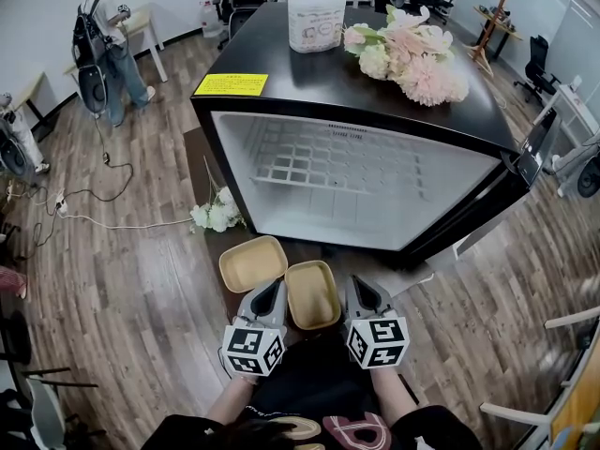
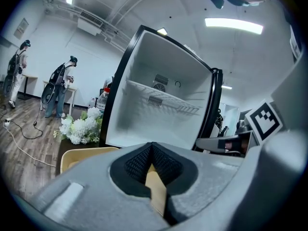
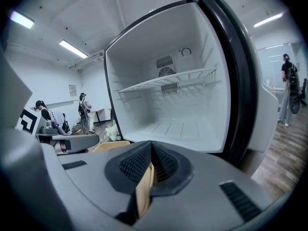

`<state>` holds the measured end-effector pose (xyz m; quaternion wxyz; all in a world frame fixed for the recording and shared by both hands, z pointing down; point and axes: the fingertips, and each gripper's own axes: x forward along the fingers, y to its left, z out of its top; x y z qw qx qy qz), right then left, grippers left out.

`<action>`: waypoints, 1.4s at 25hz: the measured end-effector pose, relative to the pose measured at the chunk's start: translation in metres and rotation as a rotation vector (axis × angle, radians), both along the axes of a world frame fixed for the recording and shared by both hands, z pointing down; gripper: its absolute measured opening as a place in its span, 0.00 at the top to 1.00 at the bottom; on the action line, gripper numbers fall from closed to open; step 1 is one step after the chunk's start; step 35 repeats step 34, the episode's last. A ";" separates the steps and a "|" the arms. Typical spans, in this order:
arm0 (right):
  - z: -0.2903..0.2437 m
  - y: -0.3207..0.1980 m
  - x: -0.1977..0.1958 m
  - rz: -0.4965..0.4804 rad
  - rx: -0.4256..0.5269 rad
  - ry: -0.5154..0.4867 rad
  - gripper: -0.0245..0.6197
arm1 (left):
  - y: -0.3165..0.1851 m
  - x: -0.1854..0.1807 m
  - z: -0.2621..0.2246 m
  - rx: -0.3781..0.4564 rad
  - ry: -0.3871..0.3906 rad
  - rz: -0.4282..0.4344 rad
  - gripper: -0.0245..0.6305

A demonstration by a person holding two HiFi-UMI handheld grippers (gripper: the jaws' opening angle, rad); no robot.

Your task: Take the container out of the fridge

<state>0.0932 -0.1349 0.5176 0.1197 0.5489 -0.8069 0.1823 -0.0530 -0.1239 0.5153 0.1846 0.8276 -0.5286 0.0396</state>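
A tan container lies in two open halves in front of the fridge: one half (image 1: 253,262) to the left, the other (image 1: 312,294) between my grippers. My left gripper (image 1: 274,291) is shut on the left rim of the nearer half; a tan edge (image 2: 155,191) shows between its pads. My right gripper (image 1: 356,289) is shut on the right rim, seen as a tan strip (image 3: 143,189) in its pads. The black fridge (image 1: 375,172) stands open just beyond, its white inside bare except for a wire shelf (image 3: 168,80).
Pink flowers (image 1: 412,59) and a white wrapped pack (image 1: 316,19) sit on the fridge top. White flowers (image 1: 217,214) lie low at the fridge's left. The fridge door (image 1: 534,148) hangs open at right. A person (image 1: 108,36) stands far left; cables (image 1: 84,209) cross the floor.
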 end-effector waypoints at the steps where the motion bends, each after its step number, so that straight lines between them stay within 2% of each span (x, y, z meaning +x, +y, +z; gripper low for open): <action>1: 0.000 0.001 0.000 0.001 0.000 0.003 0.95 | 0.001 0.000 0.000 0.000 0.001 0.001 0.95; 22: 0.005 0.005 -0.001 0.007 0.007 0.069 0.95 | 0.007 -0.004 0.004 -0.002 -0.003 0.010 0.95; 35: 0.012 0.005 0.003 0.011 -0.014 0.070 0.95 | 0.006 -0.003 0.008 -0.015 -0.011 0.007 0.95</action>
